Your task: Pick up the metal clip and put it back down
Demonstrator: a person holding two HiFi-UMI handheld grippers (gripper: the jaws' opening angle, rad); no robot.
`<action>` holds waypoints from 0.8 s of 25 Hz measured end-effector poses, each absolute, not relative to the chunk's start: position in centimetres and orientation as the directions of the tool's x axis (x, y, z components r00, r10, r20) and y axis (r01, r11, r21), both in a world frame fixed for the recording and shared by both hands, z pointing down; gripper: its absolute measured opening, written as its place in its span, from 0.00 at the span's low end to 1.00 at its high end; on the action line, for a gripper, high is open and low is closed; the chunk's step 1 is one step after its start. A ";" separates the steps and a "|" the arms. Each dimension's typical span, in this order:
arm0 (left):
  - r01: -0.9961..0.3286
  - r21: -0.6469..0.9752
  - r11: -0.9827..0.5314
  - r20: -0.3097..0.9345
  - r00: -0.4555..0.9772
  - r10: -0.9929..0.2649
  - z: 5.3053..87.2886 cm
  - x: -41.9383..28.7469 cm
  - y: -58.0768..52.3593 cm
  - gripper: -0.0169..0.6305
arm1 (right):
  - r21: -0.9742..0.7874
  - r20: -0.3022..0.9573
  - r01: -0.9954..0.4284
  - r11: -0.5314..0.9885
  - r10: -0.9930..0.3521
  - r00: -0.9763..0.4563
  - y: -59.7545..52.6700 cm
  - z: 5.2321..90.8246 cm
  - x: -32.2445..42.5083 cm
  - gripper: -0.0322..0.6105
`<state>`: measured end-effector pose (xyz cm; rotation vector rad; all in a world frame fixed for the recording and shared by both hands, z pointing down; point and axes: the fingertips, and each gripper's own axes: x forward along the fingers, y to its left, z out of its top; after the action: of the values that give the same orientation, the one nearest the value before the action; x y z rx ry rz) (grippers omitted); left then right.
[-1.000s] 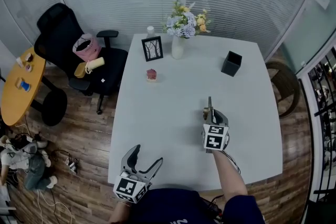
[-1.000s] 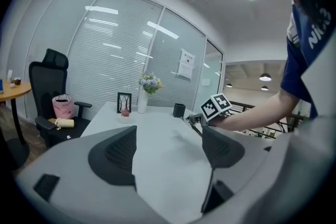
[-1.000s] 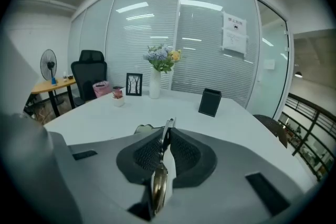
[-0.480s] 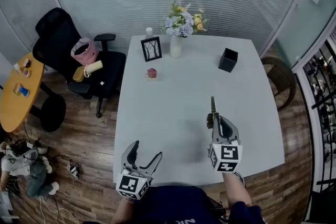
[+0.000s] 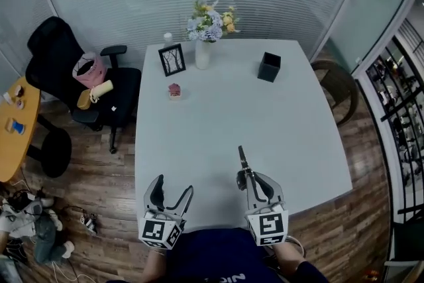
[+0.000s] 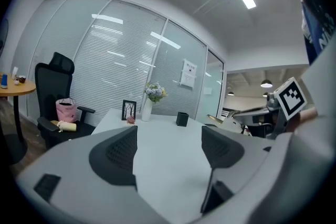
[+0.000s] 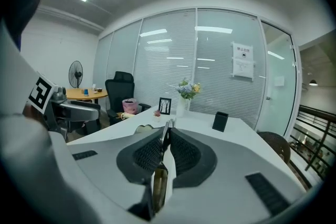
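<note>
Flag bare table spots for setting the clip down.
Free: the table middle and right side, between the black box and the right gripper holding the metal clip. Crowded: far-left corner with frame, vase, pink item.

The fingers (image 7: pixel 187 155) of the right gripper (image 7: pixel 168 134) hide most of the metal clip (image 7: pixel 167 126), only an edge showing

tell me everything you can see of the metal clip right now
The thin, flat metal clip is clamped edge-on between the closed dark ribbed pads of the right tool. It looks silvery-grey at its front end, duller and brassy nearer the tool's body. Its narrow tip pokes out past the pads, pointing away from the person across the white table. It seems held off the tabletop; only the pads touch it. Finer detail is too small to tell.
</note>
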<state>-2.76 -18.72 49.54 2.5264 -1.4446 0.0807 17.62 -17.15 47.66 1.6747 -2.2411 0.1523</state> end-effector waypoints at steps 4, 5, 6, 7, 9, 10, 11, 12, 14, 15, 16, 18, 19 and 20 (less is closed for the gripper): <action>-0.846 0.168 -0.507 0.173 0.531 -0.829 49.9 -1.6 -18.2 0.62 | 0.108 0.344 -0.947 0.302 -0.905 -0.249 -16.0 48.0 18.0 0.11; -0.848 0.166 -0.504 0.173 0.528 -0.831 49.8 -1.9 -18.2 0.62 | 0.111 0.344 -0.944 0.311 -0.903 -0.257 -16.1 48.0 17.7 0.11; -0.852 0.161 -0.498 0.174 0.522 -0.835 49.7 -2.3 -18.3 0.62 | 0.112 0.342 -0.939 0.325 -0.900 -0.270 -16.3 48.0 17.2 0.11; -0.856 0.155 -0.492 0.173 0.514 -0.840 49.6 -2.7 -18.4 0.62 | 0.111 0.339 -0.934 0.340 -0.896 -0.286 -16.5 48.0 16.8 0.11; -0.865 0.146 -0.480 0.171 0.500 -0.849 49.3 -3.1 -18.5 0.62 | 0.108 0.326 -0.923 0.368 -0.891 -0.317 -17.2 47.9 15.8 0.11; -0.870 0.145 -0.472 0.171 0.491 -0.854 49.3 -3.3 -18.4 0.62 | 0.108 0.319 -0.916 0.386 -0.886 -0.335 -17.6 47.8 15.2 0.11; -0.875 0.145 -0.462 0.173 0.482 -0.859 49.4 -3.5 -18.3 0.62 | 0.111 0.314 -0.907 0.406 -0.880 -0.355 -17.9 47.6 14.5 0.11; -0.881 0.146 -0.451 0.176 0.471 -0.864 49.5 -3.8 -18.1 0.62 | 0.114 0.312 -0.897 0.426 -0.873 -0.375 -18.2 47.5 13.7 0.11; -0.893 0.142 -0.426 0.185 0.447 -0.875 49.8 -4.5 -17.8 0.62 | 0.121 0.308 -0.877 0.465 -0.858 -0.412 -18.7 47.5 12.2 0.11; -0.900 0.140 -0.412 0.189 0.433 -0.881 49.9 -5.0 -17.7 0.62 | 0.123 0.307 -0.868 0.482 -0.850 -0.429 -19.1 47.5 11.5 0.11; -0.907 0.140 -0.397 0.191 0.419 -0.888 49.9 -5.5 -17.7 0.62 | 0.125 0.307 -0.858 0.498 -0.842 -0.444 -19.5 47.6 10.8 0.11; -0.918 0.141 -0.370 0.191 0.392 -0.900 49.8 -6.6 -17.6 0.62 | 0.128 0.309 -0.837 0.531 -0.824 -0.475 -20.3 47.8 9.3 0.11; -0.923 0.141 -0.358 0.191 0.380 -0.905 49.8 -7.1 -17.6 0.62 | 0.131 0.312 -0.826 0.548 -0.814 -0.490 -20.7 47.9 8.6 0.11; -0.927 0.141 -0.347 0.191 0.369 -0.909 49.8 -7.5 -17.6 0.62 | 0.137 0.315 -0.814 0.565 -0.804 -0.505 -21.1 48.1 7.8 0.11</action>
<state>-7.50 -17.58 49.76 2.4053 -1.6436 0.1159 7.81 -21.11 48.08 1.3218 -2.4588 0.0412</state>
